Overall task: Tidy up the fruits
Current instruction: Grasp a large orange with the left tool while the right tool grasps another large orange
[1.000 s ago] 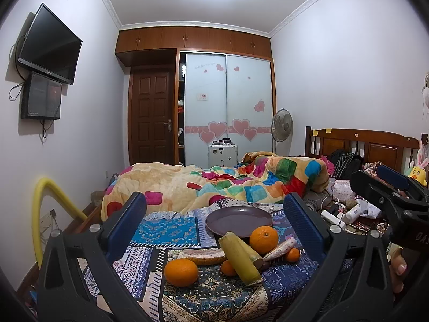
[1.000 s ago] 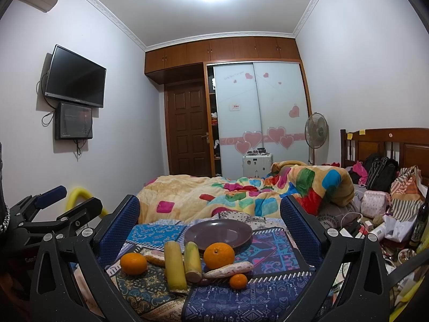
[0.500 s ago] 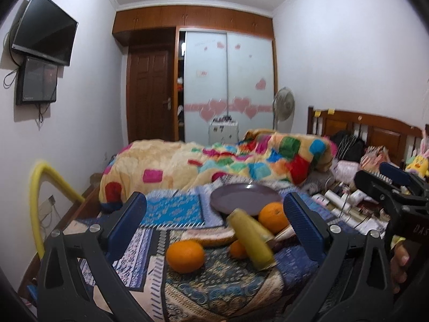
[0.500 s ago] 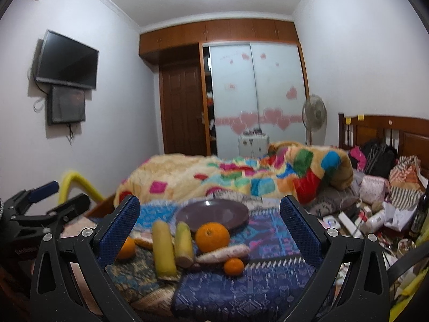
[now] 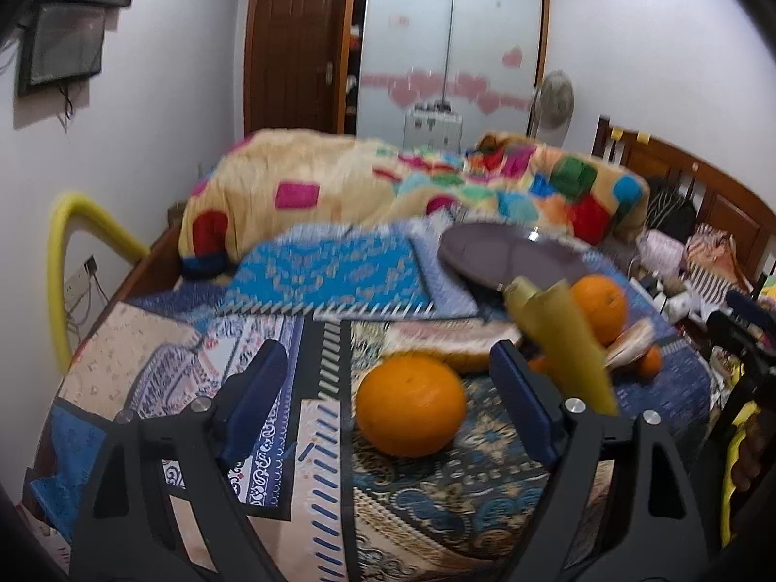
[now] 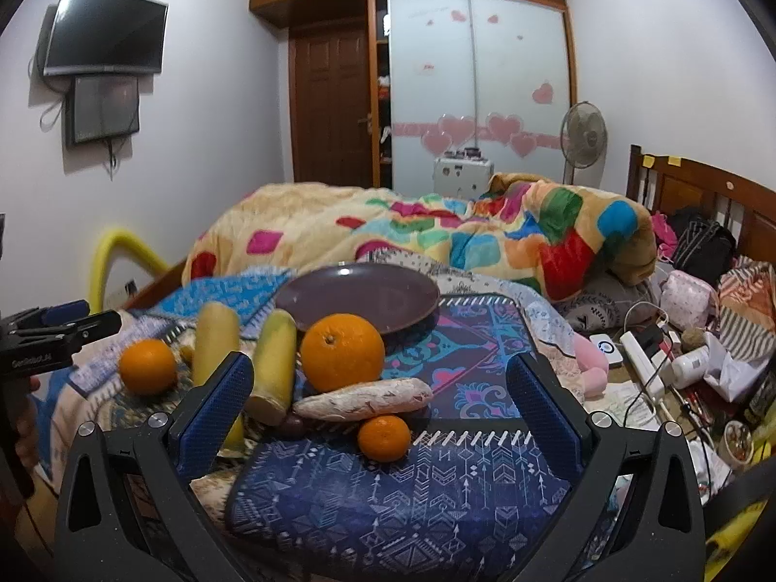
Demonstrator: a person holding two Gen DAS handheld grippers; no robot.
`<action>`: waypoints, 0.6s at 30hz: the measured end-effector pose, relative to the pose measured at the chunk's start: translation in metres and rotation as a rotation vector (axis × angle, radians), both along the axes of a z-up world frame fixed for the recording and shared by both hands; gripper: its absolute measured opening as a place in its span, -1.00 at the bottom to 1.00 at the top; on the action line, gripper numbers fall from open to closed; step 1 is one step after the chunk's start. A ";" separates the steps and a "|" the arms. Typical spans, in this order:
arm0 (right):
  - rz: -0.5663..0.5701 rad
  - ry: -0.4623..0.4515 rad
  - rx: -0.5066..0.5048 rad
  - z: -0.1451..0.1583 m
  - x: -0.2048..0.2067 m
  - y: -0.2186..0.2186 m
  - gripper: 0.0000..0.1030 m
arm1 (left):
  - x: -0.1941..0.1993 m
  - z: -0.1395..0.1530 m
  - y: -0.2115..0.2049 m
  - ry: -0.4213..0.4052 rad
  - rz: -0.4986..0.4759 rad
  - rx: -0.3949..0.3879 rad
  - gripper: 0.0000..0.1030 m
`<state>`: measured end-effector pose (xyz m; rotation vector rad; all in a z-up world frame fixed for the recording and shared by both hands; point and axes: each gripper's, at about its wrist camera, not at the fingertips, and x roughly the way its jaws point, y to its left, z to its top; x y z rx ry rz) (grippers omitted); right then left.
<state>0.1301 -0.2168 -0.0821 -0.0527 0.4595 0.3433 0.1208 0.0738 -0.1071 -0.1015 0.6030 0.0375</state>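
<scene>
Blue ribbed pads of the left gripper [image 5: 383, 402] stand wide apart around a round dimpled orange [image 5: 411, 405] on the patterned cloth [image 5: 436, 499], while the right gripper [image 6: 380, 400], equally spread, faces a smooth purple plate [image 6: 359, 298] farther off.

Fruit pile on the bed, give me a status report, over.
Left gripper open, nearing the near orange. Right gripper open, empty, facing the pile. Purple plate bare. Nothing in the way.

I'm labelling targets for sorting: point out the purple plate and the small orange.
purple plate [image 6: 359, 298], right wrist view, bare middle.
small orange [image 6: 384, 438], right wrist view, centre of peel.
</scene>
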 end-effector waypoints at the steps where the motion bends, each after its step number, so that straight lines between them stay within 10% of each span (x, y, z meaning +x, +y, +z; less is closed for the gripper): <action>1: 0.007 0.004 -0.011 -0.002 0.003 0.001 1.00 | 0.004 -0.004 0.002 0.013 -0.004 -0.002 0.66; 18: 0.139 0.100 -0.099 -0.013 0.048 0.031 0.75 | 0.041 -0.035 -0.008 0.163 -0.130 0.018 0.45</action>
